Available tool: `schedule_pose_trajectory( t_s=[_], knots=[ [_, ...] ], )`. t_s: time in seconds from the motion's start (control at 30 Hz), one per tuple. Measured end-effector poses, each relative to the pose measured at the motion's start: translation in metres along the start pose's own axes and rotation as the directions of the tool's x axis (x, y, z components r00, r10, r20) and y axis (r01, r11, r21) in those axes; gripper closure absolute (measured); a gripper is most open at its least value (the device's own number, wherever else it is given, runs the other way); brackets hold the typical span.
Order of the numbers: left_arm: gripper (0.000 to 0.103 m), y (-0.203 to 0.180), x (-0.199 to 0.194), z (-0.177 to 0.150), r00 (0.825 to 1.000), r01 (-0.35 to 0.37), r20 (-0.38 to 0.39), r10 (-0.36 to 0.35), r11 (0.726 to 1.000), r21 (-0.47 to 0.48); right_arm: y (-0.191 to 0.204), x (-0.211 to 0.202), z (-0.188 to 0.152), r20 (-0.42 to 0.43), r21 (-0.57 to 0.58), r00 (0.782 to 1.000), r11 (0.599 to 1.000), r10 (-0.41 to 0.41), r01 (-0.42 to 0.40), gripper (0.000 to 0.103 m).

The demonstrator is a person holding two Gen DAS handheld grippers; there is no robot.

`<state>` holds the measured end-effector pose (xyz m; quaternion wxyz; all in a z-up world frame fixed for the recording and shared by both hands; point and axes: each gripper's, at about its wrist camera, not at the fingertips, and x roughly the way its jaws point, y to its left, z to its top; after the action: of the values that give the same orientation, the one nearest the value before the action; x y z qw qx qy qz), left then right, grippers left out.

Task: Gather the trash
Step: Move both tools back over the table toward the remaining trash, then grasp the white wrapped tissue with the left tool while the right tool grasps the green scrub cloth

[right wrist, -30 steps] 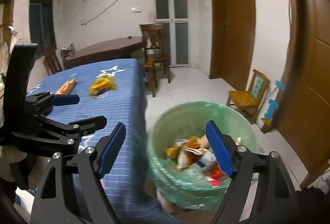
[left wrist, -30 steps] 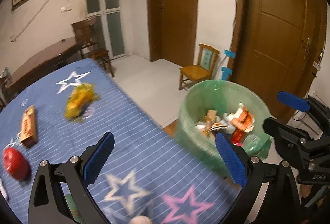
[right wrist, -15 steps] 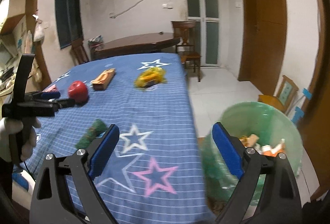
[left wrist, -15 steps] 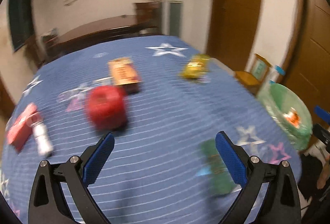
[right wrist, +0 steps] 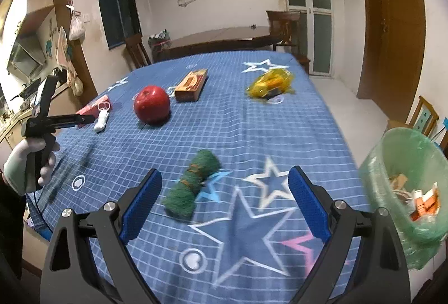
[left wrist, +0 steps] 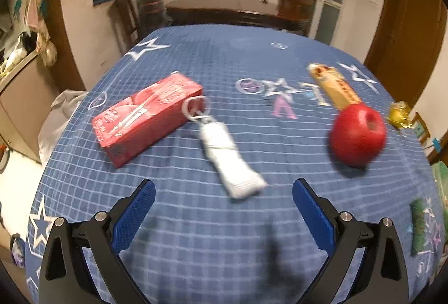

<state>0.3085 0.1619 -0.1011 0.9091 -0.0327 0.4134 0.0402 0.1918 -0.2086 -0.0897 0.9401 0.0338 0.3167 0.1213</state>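
On the blue star tablecloth (left wrist: 252, 242) lie a red carton (left wrist: 145, 116), a white pouch with a ring (left wrist: 228, 155), a red apple (left wrist: 357, 133), a brown snack box (left wrist: 334, 88), a yellow wrapper (left wrist: 400, 113) and a green crumpled wad (left wrist: 418, 225). My left gripper (left wrist: 224, 192) is open just short of the white pouch, holding nothing. My right gripper (right wrist: 225, 178) stands open above the cloth, with the green wad (right wrist: 193, 186) just ahead of its left finger. In the right wrist view, a gloved hand (right wrist: 28, 164) holds the left gripper (right wrist: 84, 119) near the white pouch (right wrist: 101, 119).
A green-lined trash bin (right wrist: 411, 186) with wrappers inside stands off the table's right edge. The apple (right wrist: 152, 105), brown box (right wrist: 191, 84) and yellow wrapper (right wrist: 270, 84) lie further back. A dark wooden table (right wrist: 224, 36) and chairs stand behind.
Both grippers have swung away from the bin toward the table. The left one travelled far left, to the red carton and white pouch. The right one now faces the green wad.
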Motion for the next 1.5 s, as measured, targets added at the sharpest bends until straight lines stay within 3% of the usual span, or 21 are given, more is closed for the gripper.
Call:
schedule_pose_trajectory(
  t_s=[0.4, 0.73, 1.0, 1.2, 1.27, 1.5],
  knots=[
    [0.008, 0.000, 0.048, 0.014, 0.998, 0.007, -0.067, -0.005, 1.000, 0.023, 0.027, 0.052, -0.001, -0.121, 0.033, 0.992, 0.999, 0.029, -0.025, 0.016],
    [0.025, -0.016, 0.055, 0.015, 0.998, 0.007, -0.066, -0.001, 0.996, 0.088, 0.032, 0.089, 0.004, -0.224, 0.019, 0.974, 0.999, -0.034, 0.039, 0.051],
    [0.042, -0.016, 0.054, 0.015, 0.999, 0.004, -0.047, 0.000, 0.996, 0.087, 0.039, 0.092, 0.005, -0.225, -0.026, 0.970, 0.996, -0.094, 0.090, 0.073],
    [0.057, -0.017, 0.051, 0.014, 0.999, 0.013, -0.037, -0.010, 0.996, 0.092, 0.041, 0.091, 0.004, -0.218, -0.039, 0.971, 0.995, -0.098, 0.092, 0.083],
    [0.068, -0.016, 0.050, 0.014, 0.999, 0.016, -0.033, -0.013, 0.996, 0.087, 0.040, 0.090, 0.004, -0.217, -0.035, 0.972, 0.995, -0.094, 0.089, 0.085],
    [0.074, -0.024, 0.043, 0.005, 0.997, 0.070, -0.036, -0.067, 0.993, 0.098, 0.040, 0.089, 0.004, -0.209, -0.029, 0.974, 0.996, -0.083, 0.079, 0.087]
  ],
)
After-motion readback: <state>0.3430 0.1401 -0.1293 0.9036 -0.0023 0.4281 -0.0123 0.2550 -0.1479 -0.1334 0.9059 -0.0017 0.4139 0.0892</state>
